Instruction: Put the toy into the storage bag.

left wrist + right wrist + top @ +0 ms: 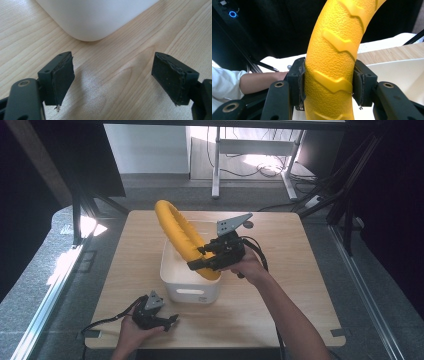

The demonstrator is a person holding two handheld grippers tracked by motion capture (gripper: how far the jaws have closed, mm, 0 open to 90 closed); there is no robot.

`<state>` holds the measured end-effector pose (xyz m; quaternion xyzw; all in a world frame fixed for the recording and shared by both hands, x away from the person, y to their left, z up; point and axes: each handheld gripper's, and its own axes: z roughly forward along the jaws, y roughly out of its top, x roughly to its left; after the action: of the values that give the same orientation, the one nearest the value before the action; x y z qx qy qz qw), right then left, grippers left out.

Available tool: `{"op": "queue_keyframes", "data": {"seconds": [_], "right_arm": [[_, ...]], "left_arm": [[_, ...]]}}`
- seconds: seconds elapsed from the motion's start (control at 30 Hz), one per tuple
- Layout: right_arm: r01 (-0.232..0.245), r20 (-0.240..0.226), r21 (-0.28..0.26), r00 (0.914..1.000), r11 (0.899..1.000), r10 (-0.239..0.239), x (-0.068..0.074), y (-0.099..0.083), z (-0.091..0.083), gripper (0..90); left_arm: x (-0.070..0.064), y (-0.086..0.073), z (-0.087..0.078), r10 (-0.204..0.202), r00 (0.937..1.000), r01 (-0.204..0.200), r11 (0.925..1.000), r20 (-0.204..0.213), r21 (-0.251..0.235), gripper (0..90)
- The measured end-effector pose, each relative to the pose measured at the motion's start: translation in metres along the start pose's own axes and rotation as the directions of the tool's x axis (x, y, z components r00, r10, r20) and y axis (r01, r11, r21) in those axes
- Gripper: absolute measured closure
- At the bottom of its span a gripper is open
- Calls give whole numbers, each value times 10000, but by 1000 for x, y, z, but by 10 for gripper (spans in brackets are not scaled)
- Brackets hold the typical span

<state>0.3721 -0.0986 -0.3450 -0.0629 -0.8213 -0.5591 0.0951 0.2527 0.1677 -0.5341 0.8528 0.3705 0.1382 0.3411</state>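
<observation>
1. High view, frame centre: right tongs [207, 259] clamp a yellow ring [182, 235] standing tilted in a white bin [190, 290].
2. Lower left: left tongs [167, 321] gape, resting on the counter [280, 295].

1. The wooden tabletop [285, 315] is pale, with rounded corners and a small dark notch [338, 332] at its front right corner.
2. Grey carpet floor [45, 290] lies all round it, with a bright sun patch [89, 226] off the far left corner.
3. Beyond the far edge stands a white desk leg [216, 170], with tangled cables [265, 167] beside it.
4. Black frame struts [345, 207] lean off the far right corner.
5. A blue ring light [232, 14] glows in the dark.
</observation>
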Motion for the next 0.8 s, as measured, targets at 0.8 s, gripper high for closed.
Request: {"op": "queue_keyframes", "data": {"seconds": [0.8], "right_arm": [[12,145,126,9999,9999,-13,-7,-21,0,491]], "left_arm": [[0,0,1,-3,10000,3,10000,54,28,184]]}}
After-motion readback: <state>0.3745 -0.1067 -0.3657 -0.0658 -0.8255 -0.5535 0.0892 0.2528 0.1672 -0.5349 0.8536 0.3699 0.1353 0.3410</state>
